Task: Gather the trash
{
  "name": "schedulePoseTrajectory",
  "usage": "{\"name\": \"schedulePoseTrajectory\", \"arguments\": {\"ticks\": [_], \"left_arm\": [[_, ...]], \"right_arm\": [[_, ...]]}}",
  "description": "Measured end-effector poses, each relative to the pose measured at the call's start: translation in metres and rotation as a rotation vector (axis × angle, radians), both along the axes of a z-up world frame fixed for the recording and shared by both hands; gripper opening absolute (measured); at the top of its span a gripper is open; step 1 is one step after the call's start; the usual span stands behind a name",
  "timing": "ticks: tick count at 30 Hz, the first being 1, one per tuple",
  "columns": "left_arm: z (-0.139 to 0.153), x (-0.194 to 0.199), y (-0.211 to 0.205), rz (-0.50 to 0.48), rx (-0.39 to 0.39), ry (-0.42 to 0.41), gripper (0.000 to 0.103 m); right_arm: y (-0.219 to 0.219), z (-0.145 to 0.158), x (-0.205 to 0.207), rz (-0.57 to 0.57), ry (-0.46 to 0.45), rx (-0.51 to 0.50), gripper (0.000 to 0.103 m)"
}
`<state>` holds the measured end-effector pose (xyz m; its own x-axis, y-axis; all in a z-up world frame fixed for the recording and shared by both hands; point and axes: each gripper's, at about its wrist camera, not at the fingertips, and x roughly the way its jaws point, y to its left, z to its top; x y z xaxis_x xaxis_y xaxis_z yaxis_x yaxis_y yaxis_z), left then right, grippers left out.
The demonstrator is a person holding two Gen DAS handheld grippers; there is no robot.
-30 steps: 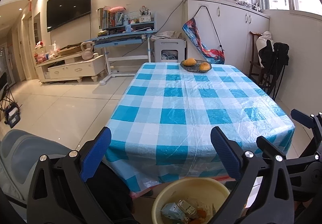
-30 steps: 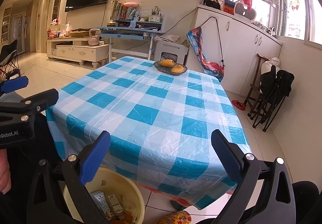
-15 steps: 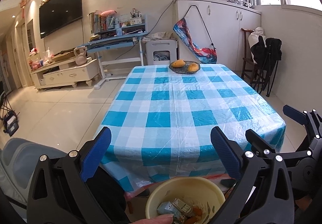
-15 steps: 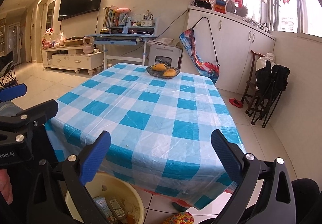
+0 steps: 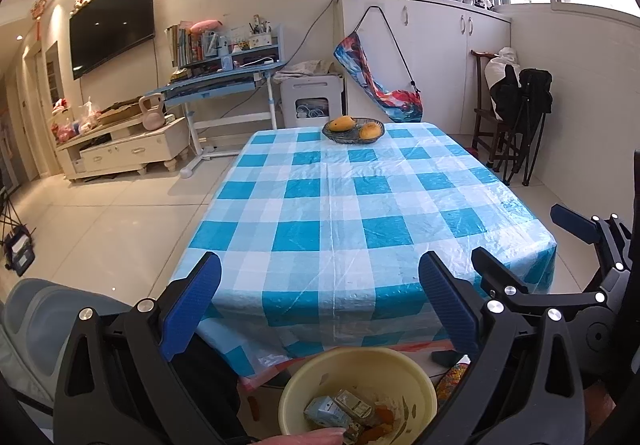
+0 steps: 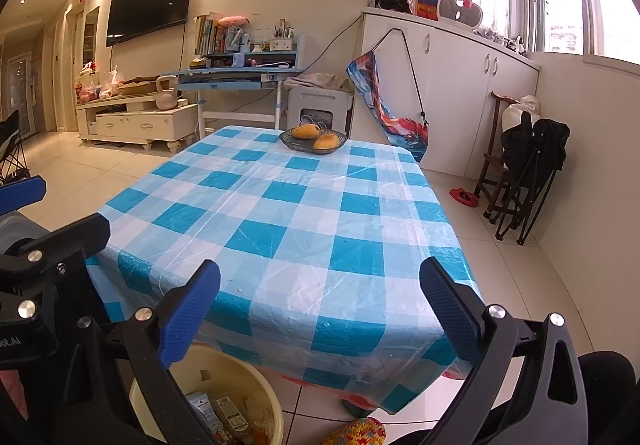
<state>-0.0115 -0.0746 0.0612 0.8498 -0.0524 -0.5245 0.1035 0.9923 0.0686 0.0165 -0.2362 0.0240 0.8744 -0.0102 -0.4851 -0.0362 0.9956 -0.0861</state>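
- The left tongs are spread wide with nothing between the blue pads, held over the near edge of the bench.
- The right tongs are likewise spread wide and carry nothing, just to the right of the left pair; each pair shows at the edge of the other's view.
- Below the left tongs, at about 6 o'clock, stands a pale yellow bucket on the floor, tucked against the overhang of the cloth.
- The trash lies inside it: a small blue-grey carton, a flattened packet and orange scraps. Their printing is too small to read.
- The bench wears a blue-and-white checked plastic cloth, creased and shiny.
- At 12 o'clock, at the far end of the bench, a dark bowl holds two yellow-orange fruits.
- A crocheted, multicoloured thing lies on the tiled floor near the bench leg.
- At 10 o'clock a cluttered blue desk and a low white cabinet with a pink kettlebell; a dark television hangs above.
- At 2 o'clock white cupboards, with folded black chairs at 3 o'clock.
- On the left tongs' body, in the right view, part of a white marking reads "ot.AI".
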Motion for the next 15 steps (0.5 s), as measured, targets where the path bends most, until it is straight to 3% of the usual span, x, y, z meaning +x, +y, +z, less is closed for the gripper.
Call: {"name": "schedulePoseTrajectory", "arguments": {"ticks": [15], "left_arm": [[0.008, -0.005, -0.011, -0.004, 0.009, 0.005, 0.095]], "right_arm": [[-0.012, -0.001, 0.006, -0.029, 0.044, 0.031, 0.096]]}}
